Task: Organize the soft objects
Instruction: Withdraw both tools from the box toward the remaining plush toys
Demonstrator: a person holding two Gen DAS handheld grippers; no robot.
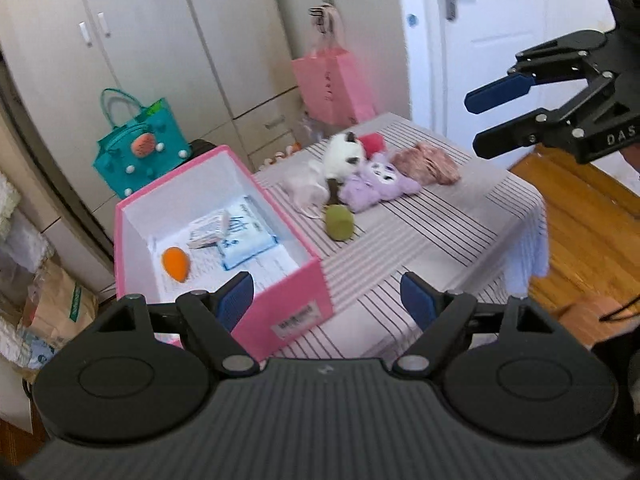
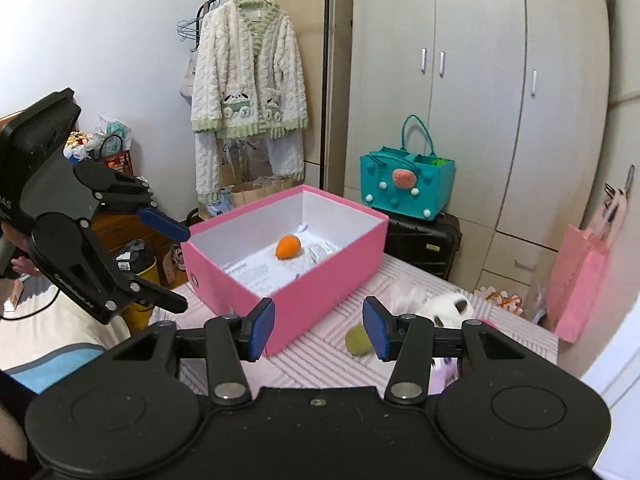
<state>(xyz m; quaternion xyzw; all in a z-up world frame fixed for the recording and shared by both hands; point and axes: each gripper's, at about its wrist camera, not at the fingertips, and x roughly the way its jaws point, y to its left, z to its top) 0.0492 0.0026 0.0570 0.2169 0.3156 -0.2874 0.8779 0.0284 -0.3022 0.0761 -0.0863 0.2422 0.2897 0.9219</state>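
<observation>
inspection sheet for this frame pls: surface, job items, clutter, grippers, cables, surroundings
Surface: table in a striped cloth, pink box open on it.
Job's things: orange soft toy in the box; on the cloth a green roll, white plush cat, purple plush, pink fabric bundle and white fabric piece.
Clutter: papers and a blue-white packet in the box.
Grippers: left gripper and right gripper both open, nothing between the pads.
Cables: black cable by the floor at right.
Surroundings: teal bag on a black suitcase, pink paper bag, wardrobe, hanging cardigan.
</observation>
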